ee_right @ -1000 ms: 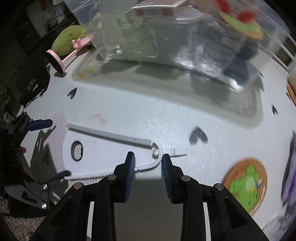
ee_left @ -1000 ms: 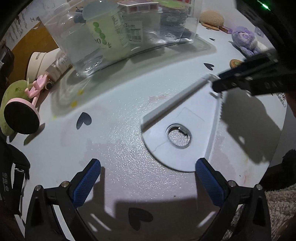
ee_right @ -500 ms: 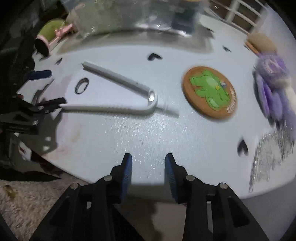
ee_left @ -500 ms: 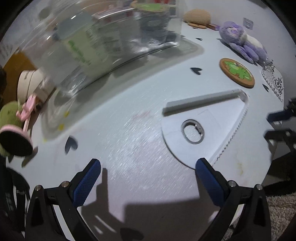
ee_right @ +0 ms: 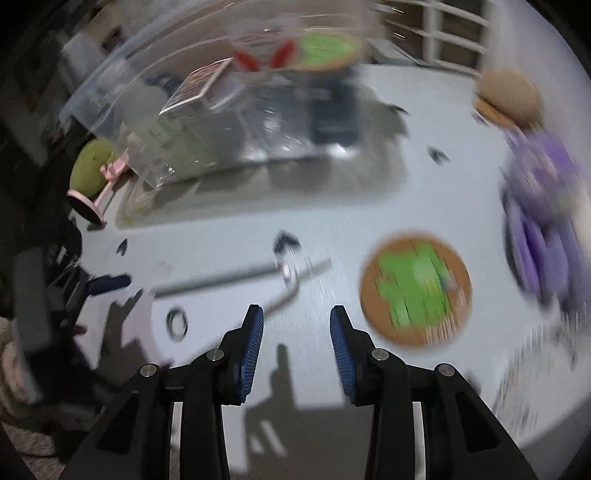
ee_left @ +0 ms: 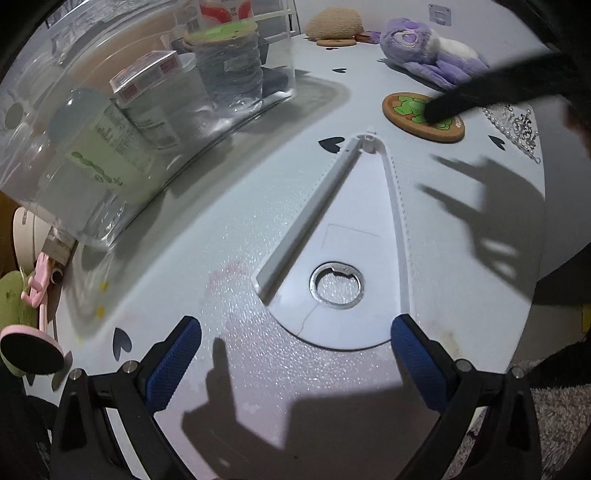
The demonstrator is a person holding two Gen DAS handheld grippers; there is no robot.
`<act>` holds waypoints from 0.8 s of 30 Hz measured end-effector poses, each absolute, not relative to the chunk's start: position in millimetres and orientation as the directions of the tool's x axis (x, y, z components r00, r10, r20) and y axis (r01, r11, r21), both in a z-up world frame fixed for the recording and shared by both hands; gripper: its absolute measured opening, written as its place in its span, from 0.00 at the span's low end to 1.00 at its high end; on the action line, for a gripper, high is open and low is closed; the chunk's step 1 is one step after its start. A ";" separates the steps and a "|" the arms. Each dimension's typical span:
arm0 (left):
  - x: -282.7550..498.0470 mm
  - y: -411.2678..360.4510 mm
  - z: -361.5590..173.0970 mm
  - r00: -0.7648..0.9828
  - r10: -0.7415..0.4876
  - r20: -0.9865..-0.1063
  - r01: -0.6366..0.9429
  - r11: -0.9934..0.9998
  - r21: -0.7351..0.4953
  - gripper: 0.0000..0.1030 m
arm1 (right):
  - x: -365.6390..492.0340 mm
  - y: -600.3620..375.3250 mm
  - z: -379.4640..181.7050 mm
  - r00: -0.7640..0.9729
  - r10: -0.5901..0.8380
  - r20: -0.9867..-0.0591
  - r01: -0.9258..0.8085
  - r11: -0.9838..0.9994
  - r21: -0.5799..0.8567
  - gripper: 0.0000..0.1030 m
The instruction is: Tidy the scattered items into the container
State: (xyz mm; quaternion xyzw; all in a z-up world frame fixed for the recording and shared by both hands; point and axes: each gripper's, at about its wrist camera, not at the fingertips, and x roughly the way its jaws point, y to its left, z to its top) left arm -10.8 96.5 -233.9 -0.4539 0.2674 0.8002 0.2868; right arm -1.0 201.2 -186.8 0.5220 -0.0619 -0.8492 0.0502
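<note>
A white fan-shaped piece (ee_left: 351,258) with a metal ring hole lies flat on the white table (ee_left: 240,221). Its curved end sits between the fingers of my left gripper (ee_left: 295,354), which stands wide open just above the table. In the right wrist view the piece (ee_right: 221,306) is blurred, at the left. My right gripper (ee_right: 297,343) hangs open with nothing between its blue pads, beside a round cork coaster (ee_right: 415,291) with a green figure. The clear container (ee_left: 147,122) stands at the back left, holding a bottle, a box and several other items.
A purple plush toy (ee_left: 432,55) and a beaded chain (ee_left: 513,125) lie at the right. A tan round thing (ee_left: 332,24) sits at the far edge. A pink stand (ee_left: 33,347) and a green thing (ee_right: 90,168) lie left of the container. The table's near edge is close.
My right gripper has left the white piece's hinge, risen and swung right towards the coaster, its jaws a little wider. The left view has turned, so the piece now points away from it.
</note>
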 end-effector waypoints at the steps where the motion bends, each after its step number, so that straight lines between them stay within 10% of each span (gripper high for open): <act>1: -10.9 95.9 -234.5 -0.422 0.217 -0.880 -0.698 -0.697 0.163 1.00 | -12.0 195.5 -190.7 -0.439 -0.146 -0.886 0.052 -0.989 0.138 0.36; 10: -16.4 88.5 -239.9 -0.394 0.221 -0.892 -0.634 -0.768 0.090 1.00 | -33.7 171.4 -224.4 -0.349 -0.100 -0.932 0.221 -0.975 0.022 0.37; 24: -13.0 90.5 -243.7 -0.360 0.238 -0.902 -0.627 -0.777 0.046 1.00 | 58.7 213.9 -222.1 -0.362 -0.087 -0.928 -0.169 -0.973 0.157 0.39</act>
